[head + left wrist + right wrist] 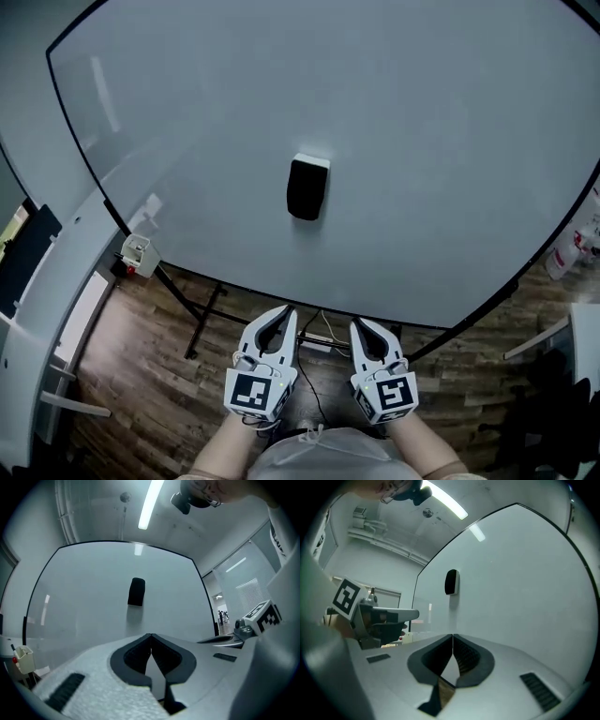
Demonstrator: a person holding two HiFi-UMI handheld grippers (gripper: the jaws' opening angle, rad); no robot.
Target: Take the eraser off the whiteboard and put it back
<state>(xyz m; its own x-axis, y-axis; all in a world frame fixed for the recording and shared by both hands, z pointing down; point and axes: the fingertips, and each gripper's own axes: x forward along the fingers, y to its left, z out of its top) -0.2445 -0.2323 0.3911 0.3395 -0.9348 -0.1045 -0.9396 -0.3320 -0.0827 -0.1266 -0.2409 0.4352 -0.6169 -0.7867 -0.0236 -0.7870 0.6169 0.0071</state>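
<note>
A black eraser with a white top edge sticks to the middle of the whiteboard. The left gripper view shows the eraser straight ahead on the board, and the right gripper view has the eraser a little to the left. My left gripper and right gripper hang side by side below the board's lower edge, well short of the eraser. Both have their jaw tips pressed together with nothing between them.
The whiteboard stands on a black frame over a wood floor. A small white holder with a red part hangs at the board's left edge. A white partition is at the left, and bottles at the right.
</note>
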